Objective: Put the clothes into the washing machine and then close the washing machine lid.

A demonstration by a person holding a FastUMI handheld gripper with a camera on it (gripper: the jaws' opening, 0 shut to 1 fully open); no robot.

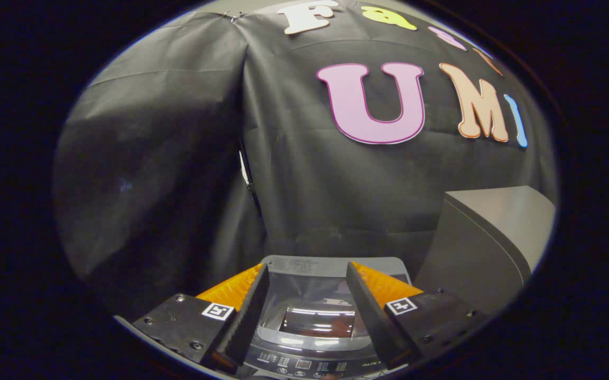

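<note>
The washing machine (pixel 312 316) sits below me, framed between my 2 fingers, its glossy lid (pixel 317 314) down flat and the control panel (pixel 310 364) at 6 o'clock, nearest me. My gripper (pixel 307 274) is spread wide, pinching nothing. At 3 o'clock stands a grey cabinet (pixel 486 243), just beside the machine.

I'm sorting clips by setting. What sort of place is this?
Likely a staged booth, not a home laundry room: a black cloth wall hangs behind a top-loading washing machine, lid shut, seen between the open gripper fingers, beside a grey cabinet.
</note>
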